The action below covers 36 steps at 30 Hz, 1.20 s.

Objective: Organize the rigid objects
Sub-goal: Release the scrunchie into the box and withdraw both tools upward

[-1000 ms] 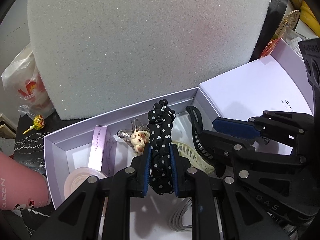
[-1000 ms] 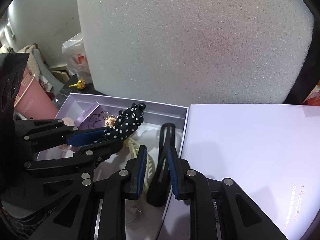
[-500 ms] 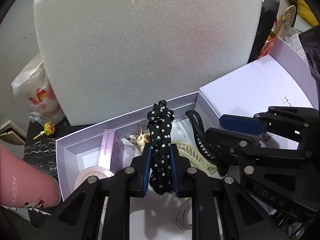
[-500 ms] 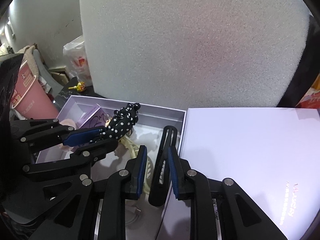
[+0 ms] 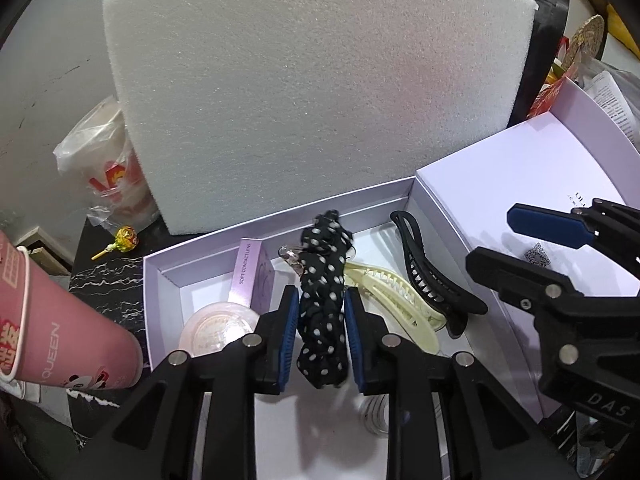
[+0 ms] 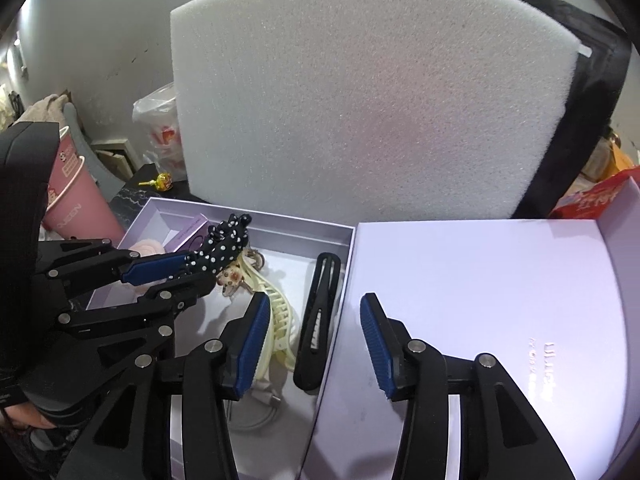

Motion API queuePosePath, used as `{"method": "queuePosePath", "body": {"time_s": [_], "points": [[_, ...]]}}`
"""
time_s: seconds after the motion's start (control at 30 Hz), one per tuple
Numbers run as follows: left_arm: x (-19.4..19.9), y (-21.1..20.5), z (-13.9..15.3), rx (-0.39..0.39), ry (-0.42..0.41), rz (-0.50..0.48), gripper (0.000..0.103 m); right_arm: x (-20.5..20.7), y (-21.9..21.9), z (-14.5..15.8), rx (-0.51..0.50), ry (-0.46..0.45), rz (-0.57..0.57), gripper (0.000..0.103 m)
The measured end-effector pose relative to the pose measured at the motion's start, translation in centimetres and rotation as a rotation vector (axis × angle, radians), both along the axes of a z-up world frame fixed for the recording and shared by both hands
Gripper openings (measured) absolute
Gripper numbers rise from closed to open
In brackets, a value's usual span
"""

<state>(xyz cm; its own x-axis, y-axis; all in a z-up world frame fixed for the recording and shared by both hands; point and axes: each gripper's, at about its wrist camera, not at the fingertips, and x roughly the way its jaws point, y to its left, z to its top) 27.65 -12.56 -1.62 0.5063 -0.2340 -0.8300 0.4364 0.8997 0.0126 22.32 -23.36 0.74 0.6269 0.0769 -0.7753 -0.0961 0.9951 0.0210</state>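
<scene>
A: Item one, left gripper [image 5: 322, 330]?
B: Tilted steeply down over the open box [image 5: 160, 276]. Its jaws have just been opening; the dotted scrunchie [image 5: 323, 280] stands between the pads, which still look to touch its sides.
A: Item two, right gripper [image 6: 314, 344]?
B: Also angled down, above the box's right wall. Jaws have just been opening and stand apart, nothing between them. The black hair clip [image 6: 318, 320] lies loose in the box, against the closed white box [image 6: 480, 300].
A: Other contents?
B: Cream claw clip [image 5: 392, 300], purple carton [image 5: 252, 276], round compact [image 5: 218, 326].
</scene>
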Motion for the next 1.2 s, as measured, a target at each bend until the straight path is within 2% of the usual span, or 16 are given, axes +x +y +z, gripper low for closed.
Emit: {"method": "queuePosePath", "body": {"time_s": [0.03,0.1,0.17,0.2,0.7,0.77,0.9,1.03,1.13,1.2], "points": [[-0.2,0.1,0.2,0.001,-0.005,0.004,0.028,-0.2,-0.1,0.2,-0.001,-0.004,-0.001,0.048],[-0.5,0.3,0.5,0.004,-0.013,0.013,0.043,-0.8,-0.1,0.6,-0.003,-0.013,-0.002,0.049],[-0.8,0.6,0.8,-0.005,-0.02,0.017,0.084,-1.3,-0.1,1.0,-0.004,-0.023,-0.006,0.05],[-1.0,0.8,1.1,-0.013,-0.028,0.019,0.089,-1.7,-0.1,1.3,-0.004,-0.029,-0.009,0.05],[-4.8,2.9,5.7,-0.03,-0.138,0.055,0.09,-5.9,0.1,4.7,-0.018,-0.117,-0.024,0.055],[-5.4,3.1,6.3,-0.029,-0.154,0.058,0.09,-6.8,0.1,5.3,-0.016,-0.133,-0.021,0.06],[-6.6,3.5,7.6,-0.027,-0.188,0.066,0.09,-8.0,0.4,6.2,-0.028,-0.158,-0.01,0.062],[-7.9,3.8,8.6,-0.034,-0.209,0.064,0.091,-9.3,0.4,7.1,-0.033,-0.18,-0.015,0.067],[-9.1,4.1,9.5,-0.039,-0.234,0.059,0.091,-10.5,0.3,7.9,-0.032,-0.202,-0.012,0.074],[-9.8,4.2,10.0,-0.044,-0.248,0.055,0.091,-11.3,0.4,8.3,-0.038,-0.219,-0.009,0.074]]}}
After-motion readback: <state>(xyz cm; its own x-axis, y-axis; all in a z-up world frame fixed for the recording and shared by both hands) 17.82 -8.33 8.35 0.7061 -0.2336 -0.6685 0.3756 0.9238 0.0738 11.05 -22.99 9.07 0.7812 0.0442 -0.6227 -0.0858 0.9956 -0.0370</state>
